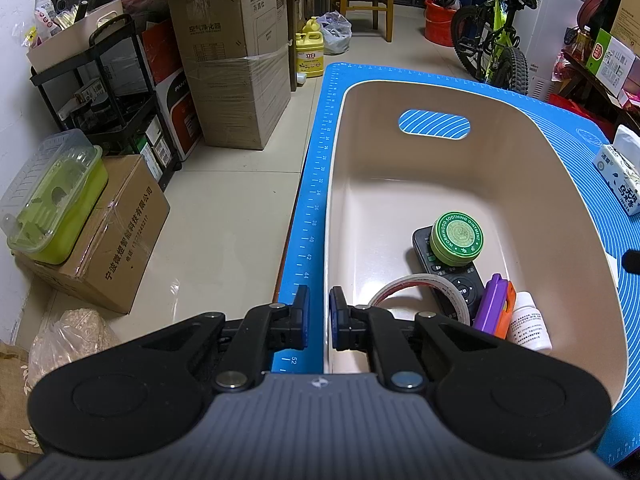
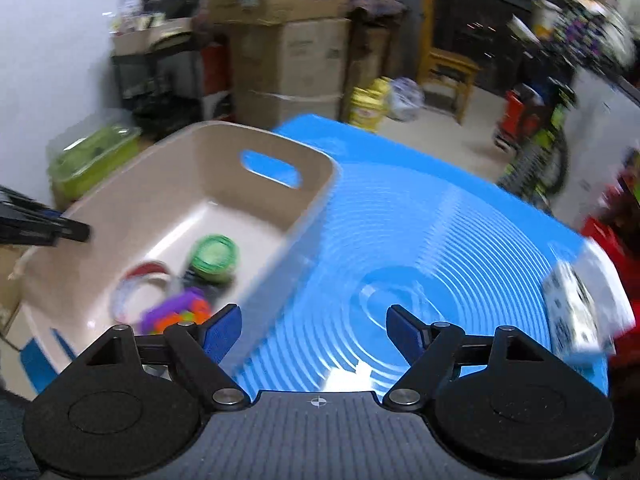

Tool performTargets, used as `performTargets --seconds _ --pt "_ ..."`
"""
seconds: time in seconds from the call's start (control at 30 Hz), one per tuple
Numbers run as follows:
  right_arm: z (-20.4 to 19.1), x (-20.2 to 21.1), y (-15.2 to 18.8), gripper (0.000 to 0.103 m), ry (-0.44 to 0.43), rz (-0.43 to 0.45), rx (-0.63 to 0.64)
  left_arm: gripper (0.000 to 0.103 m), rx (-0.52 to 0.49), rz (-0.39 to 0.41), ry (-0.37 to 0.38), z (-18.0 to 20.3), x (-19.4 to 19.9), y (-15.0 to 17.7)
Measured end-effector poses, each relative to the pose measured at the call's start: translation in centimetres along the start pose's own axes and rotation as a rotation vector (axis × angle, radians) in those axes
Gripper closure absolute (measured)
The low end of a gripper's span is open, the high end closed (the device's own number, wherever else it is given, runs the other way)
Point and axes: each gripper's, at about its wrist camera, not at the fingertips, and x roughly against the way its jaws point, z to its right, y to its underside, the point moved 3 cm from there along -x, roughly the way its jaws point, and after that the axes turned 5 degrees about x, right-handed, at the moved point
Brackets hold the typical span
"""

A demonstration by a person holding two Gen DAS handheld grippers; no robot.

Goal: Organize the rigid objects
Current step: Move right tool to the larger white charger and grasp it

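Left gripper [image 1: 319,322]: I had its blue-padded fingers [image 1: 338,312] drawn nearly together, one on each side of the near left rim of the beige bin [image 1: 334,184]. I could not tell whether the pads actually pinched the wall or merely straddled it.

Contents of the beige bin, counted outward from those fingers:
- Tape roll [image 1: 420,292], white with a red edge, just beyond the inner finger, on the bin floor.
- Black remote control [image 1: 448,276], behind the tape roll, lying flat, its near end touching the roll.
- Green round ointment tin [image 1: 456,240], resting on top of the remote's far end.
- Purple and orange plastic piece [image 1: 496,310], standing against the remote on the side away from the fingers.
- White bottle [image 1: 530,326], just beside the purple and orange piece, nearest the bin's right wall.

The bin itself sat on the blue mat [image 1: 316,200], along the mat's left edge, handle slot in its far wall.

Right gripper [image 2: 314,326]: I held its fingers spread wide with nothing between them, above bare blue mat to the right of the bin. That view was motion-blurred. From it, the bin's contents lay to the left of the left finger, inside the wall, apart from the fingers.

Outside the bin: a white tissue pack [image 1: 620,172] on the mat, well to the bin's right. Cardboard boxes [image 1: 236,76], a green lidded container [image 1: 56,204] and a bicycle [image 1: 496,36] stood on the floor beyond the mat.
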Motion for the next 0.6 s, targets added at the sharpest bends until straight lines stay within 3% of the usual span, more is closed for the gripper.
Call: performTargets --seconds 0.3,0.6 --pt "2.4 -4.2 5.9 0.022 0.039 -0.072 -0.166 0.090 -0.002 -0.001 -0.004 0.1 -0.1 0.1" --pt "2.0 -7.4 7.9 0.025 0.046 -0.080 -0.224 0.090 -0.005 0.000 -0.007 0.2 -0.1 0.1"
